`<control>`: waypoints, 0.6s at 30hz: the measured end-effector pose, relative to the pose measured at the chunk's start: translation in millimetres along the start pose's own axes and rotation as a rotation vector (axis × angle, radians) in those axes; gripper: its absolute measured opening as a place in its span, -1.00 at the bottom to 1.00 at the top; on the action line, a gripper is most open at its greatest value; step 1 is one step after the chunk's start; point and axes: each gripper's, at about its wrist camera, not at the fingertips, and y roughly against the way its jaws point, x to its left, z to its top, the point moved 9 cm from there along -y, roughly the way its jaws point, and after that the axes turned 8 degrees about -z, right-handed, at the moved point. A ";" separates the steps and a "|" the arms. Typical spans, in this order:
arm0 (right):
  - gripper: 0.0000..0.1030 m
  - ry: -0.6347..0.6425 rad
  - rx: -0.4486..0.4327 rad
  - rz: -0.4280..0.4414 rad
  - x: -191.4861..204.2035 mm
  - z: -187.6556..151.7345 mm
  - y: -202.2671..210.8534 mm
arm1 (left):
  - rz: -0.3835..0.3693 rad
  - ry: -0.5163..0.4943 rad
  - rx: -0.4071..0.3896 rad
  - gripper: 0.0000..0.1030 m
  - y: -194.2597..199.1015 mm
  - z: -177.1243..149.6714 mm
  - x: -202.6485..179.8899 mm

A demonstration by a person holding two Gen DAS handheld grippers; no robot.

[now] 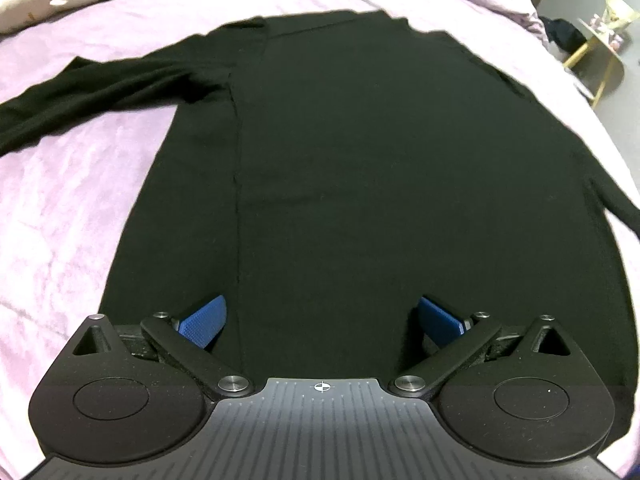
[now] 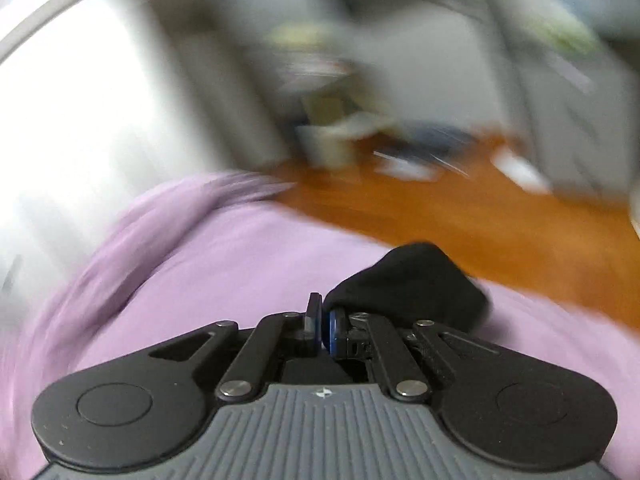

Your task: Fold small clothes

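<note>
Left hand-held gripper (image 1: pixel 320 322) tilted down, spread | right hand-held gripper (image 2: pixel 325 322) clamped on sleeve (image 2: pixel 412 284)

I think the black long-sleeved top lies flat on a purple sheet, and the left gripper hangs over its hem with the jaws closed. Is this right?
Not quite. In the left wrist view, the left gripper has its jaws wide open, the blue pads far apart over the hem. The rest holds: the black top lies flat on the purple sheet.
</note>
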 end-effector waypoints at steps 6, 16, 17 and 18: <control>0.07 0.686 0.148 0.444 176.1 -115.4 72.8 | -0.074 -0.022 -0.081 1.00 18.8 35.7 -17.1; 0.19 0.539 0.305 0.355 137.2 -172.9 92.6 | -0.321 0.071 -0.076 0.72 -29.7 93.0 -75.2; 0.19 0.492 0.316 0.333 126.8 -171.7 91.5 | -0.347 0.102 -0.051 0.69 -41.4 97.2 -82.0; 0.19 0.456 0.326 0.319 117.2 -172.0 89.7 | -0.375 0.130 -0.024 0.65 -53.6 100.8 -89.5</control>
